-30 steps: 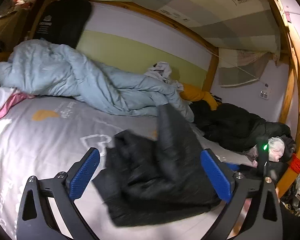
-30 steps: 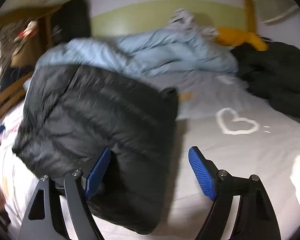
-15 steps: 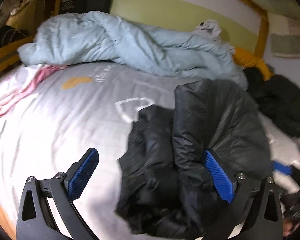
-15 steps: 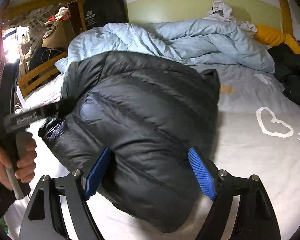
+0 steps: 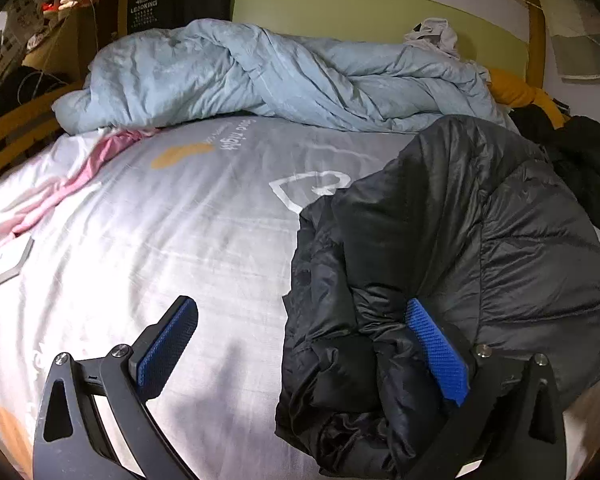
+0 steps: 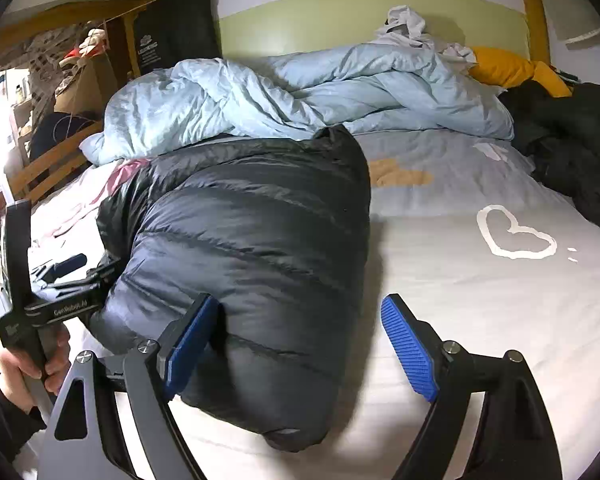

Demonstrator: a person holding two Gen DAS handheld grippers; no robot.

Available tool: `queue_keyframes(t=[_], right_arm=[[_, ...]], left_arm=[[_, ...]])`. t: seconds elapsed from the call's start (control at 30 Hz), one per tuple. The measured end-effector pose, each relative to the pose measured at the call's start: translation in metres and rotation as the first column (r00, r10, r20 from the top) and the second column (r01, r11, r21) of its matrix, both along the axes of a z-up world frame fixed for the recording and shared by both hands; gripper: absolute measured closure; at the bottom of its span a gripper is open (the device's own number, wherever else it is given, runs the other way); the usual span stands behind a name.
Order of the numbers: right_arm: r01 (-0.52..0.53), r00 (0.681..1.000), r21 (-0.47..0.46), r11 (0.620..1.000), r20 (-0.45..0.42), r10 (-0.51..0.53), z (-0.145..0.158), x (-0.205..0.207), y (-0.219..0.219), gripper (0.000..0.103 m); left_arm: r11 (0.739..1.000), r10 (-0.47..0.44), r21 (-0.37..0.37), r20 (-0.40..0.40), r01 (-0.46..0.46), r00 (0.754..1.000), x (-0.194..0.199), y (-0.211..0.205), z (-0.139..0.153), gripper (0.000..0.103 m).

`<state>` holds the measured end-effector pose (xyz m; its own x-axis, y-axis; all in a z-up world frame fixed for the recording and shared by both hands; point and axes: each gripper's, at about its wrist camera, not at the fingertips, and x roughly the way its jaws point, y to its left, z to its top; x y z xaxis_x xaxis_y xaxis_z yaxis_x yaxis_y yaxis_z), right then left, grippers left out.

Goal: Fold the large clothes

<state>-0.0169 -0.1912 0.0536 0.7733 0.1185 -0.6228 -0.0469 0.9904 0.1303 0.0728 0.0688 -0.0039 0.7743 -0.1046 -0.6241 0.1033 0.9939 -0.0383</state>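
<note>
A black puffer jacket (image 5: 452, 264) lies folded in a thick bundle on the grey bed sheet (image 5: 180, 240). My left gripper (image 5: 300, 344) is open; its right finger presses against the jacket's left side, its left finger is over bare sheet. In the right wrist view the jacket (image 6: 260, 248) fills the middle left. My right gripper (image 6: 300, 344) is open, with the jacket's near edge between its jaws and its left finger against the fabric. The left gripper (image 6: 56, 272) shows there at the far left, held by a hand.
A crumpled light blue duvet (image 5: 260, 76) lies along the back of the bed. A pink cloth (image 5: 68, 184) lies at the left. Dark clothes (image 6: 572, 148) and a yellow item (image 6: 516, 68) are piled at the right. A wooden bed frame (image 6: 40, 168) runs along the left.
The jacket has come down onto the bed and settled into a folded bundle. Both grippers have moved lower and closer to it, staying open.
</note>
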Motion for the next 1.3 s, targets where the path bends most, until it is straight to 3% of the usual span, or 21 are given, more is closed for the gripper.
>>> queue_keyframes(t=[0.17,0.33,0.47,0.53,0.63,0.67,0.73,0.87,1.1,1.13,1.17,1.2,1.23,1.3], right_arm=[[0.012,1.0,0.019,1.0,-0.01,-0.012,-0.007,0.005,-0.003,0.014],[0.009,1.0,0.009,1.0,0.007,-0.009,-0.008,0.005,-0.004,0.012],[0.01,1.0,0.071,0.997,-0.006,-0.01,-0.015,0.007,-0.012,0.01],[0.016,0.999,0.157,0.988,-0.036,-0.01,-0.021,0.012,-0.022,0.01],[0.045,0.995,0.348,0.937,-0.104,-0.009,-0.038,0.019,-0.041,0.008],[0.048,0.993,0.402,0.914,-0.121,0.001,-0.044,0.02,-0.046,0.008],[0.033,0.992,0.462,0.886,-0.125,0.028,-0.052,0.022,-0.05,0.007],[-0.02,0.99,0.465,0.885,-0.114,0.083,-0.057,0.028,-0.04,0.002],[-0.024,0.983,0.491,0.871,-0.147,0.11,-0.073,0.037,-0.029,0.0],[-0.027,0.984,0.492,0.87,-0.142,0.111,-0.074,0.037,-0.028,0.001],[-0.032,0.985,0.487,0.873,-0.134,0.11,-0.073,0.037,-0.027,0.011],[-0.042,0.988,0.464,0.885,-0.114,0.107,-0.07,0.034,-0.024,0.022],[-0.058,0.991,0.424,0.904,-0.087,0.104,-0.064,0.031,-0.019,0.026],[-0.081,0.993,0.367,0.927,-0.046,0.105,-0.055,0.026,-0.013,0.037]], left_arm=[[1.0,-0.007,0.027,0.029,0.006,1.0,-0.001,-0.004,-0.007,0.0],[1.0,-0.012,-0.026,-0.001,0.012,1.0,0.005,0.001,-0.014,0.0],[0.996,-0.027,-0.091,-0.029,0.025,0.999,0.008,0.007,-0.018,0.0],[0.977,-0.042,-0.211,-0.099,0.02,0.994,0.014,0.019,-0.025,0.0],[0.909,-0.099,-0.417,-0.183,0.014,0.978,0.021,0.036,-0.039,0.0],[0.892,-0.113,-0.452,-0.194,0.014,0.975,0.021,0.039,-0.041,0.0],[0.881,-0.134,-0.472,-0.189,0.029,0.973,0.019,0.038,-0.04,0.0],[0.852,-0.188,-0.52,-0.198,0.06,0.962,0.018,0.036,-0.042,0.0],[0.83,-0.245,-0.549,-0.203,0.097,0.948,0.019,0.032,-0.043,0.0],[0.829,-0.254,-0.549,-0.202,0.105,0.946,0.019,0.03,-0.042,0.002],[0.821,-0.263,-0.56,-0.195,0.113,0.945,0.018,0.03,-0.042,0.02],[0.79,-0.288,-0.599,-0.179,0.128,0.941,0.015,0.031,-0.04,0.03],[0.783,-0.291,-0.606,-0.161,0.138,0.943,0.011,0.03,-0.036,0.041],[0.823,-0.289,-0.53,-0.08,0.205,0.954,0.0,0.023,-0.02,0.054]])
